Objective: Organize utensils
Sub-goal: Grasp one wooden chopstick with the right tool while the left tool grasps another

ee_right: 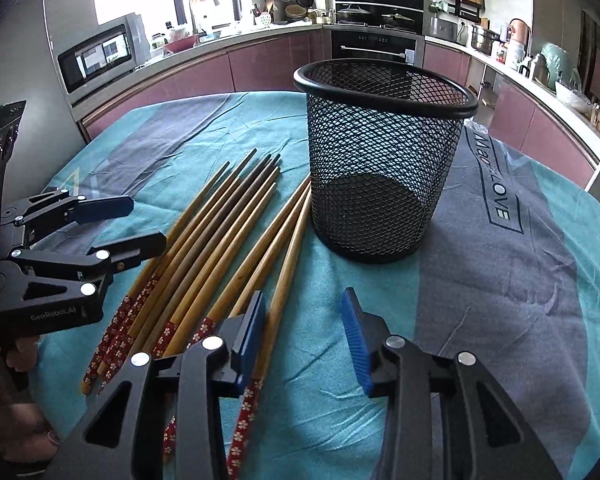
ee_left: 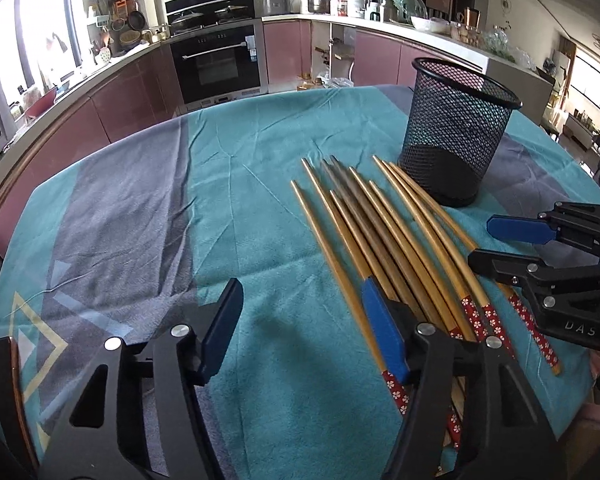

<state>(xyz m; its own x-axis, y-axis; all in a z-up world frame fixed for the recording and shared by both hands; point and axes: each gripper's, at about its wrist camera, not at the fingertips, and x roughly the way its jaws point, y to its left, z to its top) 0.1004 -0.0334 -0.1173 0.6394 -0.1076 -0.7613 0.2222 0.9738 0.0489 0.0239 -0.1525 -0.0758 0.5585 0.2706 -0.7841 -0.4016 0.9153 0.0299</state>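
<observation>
Several wooden chopsticks [ee_left: 380, 232] [ee_right: 220, 240] with red flowered ends lie fanned on the teal and grey cloth, tips toward a black mesh basket [ee_left: 456, 128] [ee_right: 380, 160] that stands upright and empty. My left gripper [ee_left: 300, 328] [ee_right: 144, 224] is open at the bundle's left side, its right finger [ee_left: 380, 332] over the outermost chopsticks and only cloth in the gap. My right gripper [ee_right: 304, 336] [ee_left: 488, 244] is open at the bundle's right side. One chopstick runs just inside its left finger [ee_right: 252, 332], untouched by the pads.
The cloth-covered round table [ee_left: 240, 200] [ee_right: 500, 280] drops off toward purple kitchen cabinets and an oven [ee_left: 216, 64] behind. The basket stands close to the chopstick tips. A hand [ee_right: 16, 360] holds the left gripper at the lower left of the right wrist view.
</observation>
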